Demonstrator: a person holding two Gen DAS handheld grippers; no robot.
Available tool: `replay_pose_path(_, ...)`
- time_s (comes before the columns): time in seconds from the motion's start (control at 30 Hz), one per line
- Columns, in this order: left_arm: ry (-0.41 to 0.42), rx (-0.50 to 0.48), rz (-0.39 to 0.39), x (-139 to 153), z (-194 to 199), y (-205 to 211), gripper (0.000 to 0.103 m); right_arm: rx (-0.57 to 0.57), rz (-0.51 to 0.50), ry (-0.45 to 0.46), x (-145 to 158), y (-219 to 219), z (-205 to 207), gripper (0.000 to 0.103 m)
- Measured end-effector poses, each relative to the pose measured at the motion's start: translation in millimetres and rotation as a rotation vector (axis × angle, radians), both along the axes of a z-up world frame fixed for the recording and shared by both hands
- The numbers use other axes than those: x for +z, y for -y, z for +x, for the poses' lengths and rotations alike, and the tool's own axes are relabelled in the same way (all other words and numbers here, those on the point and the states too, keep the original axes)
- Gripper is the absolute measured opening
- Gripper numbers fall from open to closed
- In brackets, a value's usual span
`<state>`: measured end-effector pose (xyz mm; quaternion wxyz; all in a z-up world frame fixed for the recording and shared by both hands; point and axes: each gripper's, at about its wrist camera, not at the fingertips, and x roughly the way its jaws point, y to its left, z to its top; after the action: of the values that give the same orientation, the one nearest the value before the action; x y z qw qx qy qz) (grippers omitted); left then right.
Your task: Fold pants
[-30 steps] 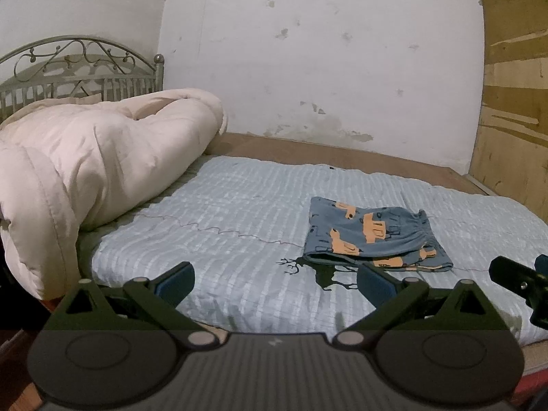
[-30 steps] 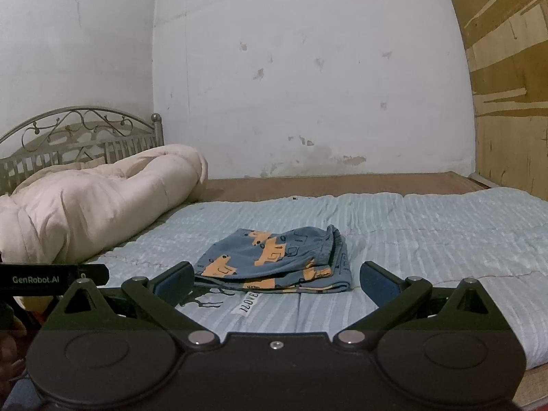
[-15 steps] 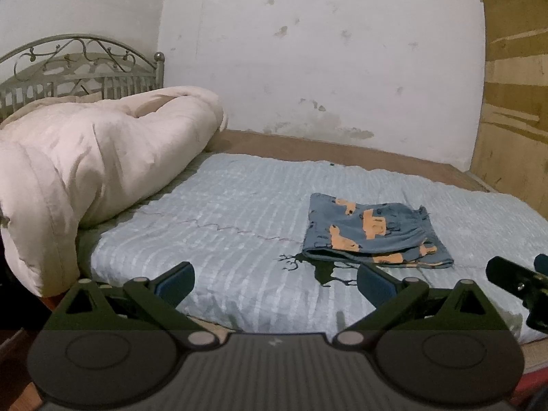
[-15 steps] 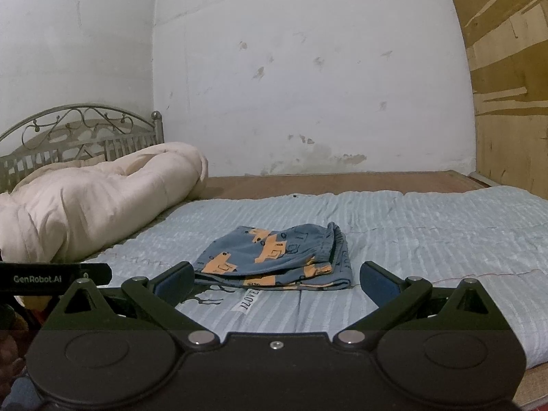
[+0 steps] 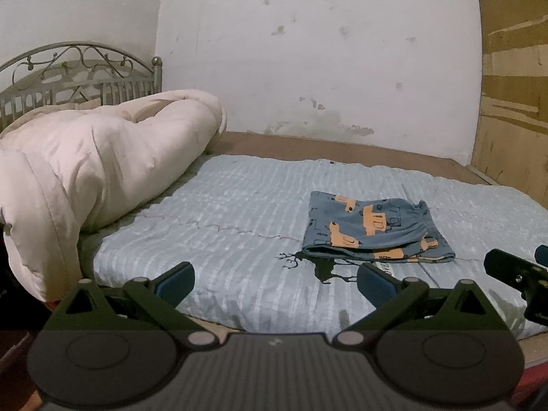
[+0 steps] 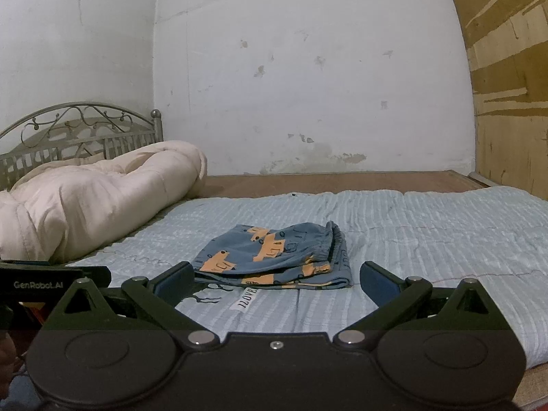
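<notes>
Bed filled lower half of both views: pale blue striped quilt (image 5: 239, 205) over brown base, rolled cream duvet (image 5: 85, 157) at left, metal headboard (image 5: 78, 75) upper left. Stained white wall (image 5: 308, 51) behind, plywood panel (image 5: 513, 85) at right edge. Pants (image 5: 373, 233), blue with orange print, lay folded flat on quilt, centre-right in left view, centre in right view (image 6: 274, 257). My left gripper (image 5: 275, 282) stood wide open, empty, pants beyond right finger. My right gripper (image 6: 275, 279) wide open, empty, pants just past fingertips, between them, untouched.
</notes>
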<state>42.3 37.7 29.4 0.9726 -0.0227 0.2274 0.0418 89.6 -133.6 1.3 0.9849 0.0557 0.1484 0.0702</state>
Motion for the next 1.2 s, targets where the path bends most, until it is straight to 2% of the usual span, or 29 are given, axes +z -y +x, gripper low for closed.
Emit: replay_pose_path(1.2, 0.052, -0.013, 0.014, 2.6, -8.1, 1.4, 0.102, 0.009, -0.010, -0.021, -4.1, 2.2, 3.0, 0.102)
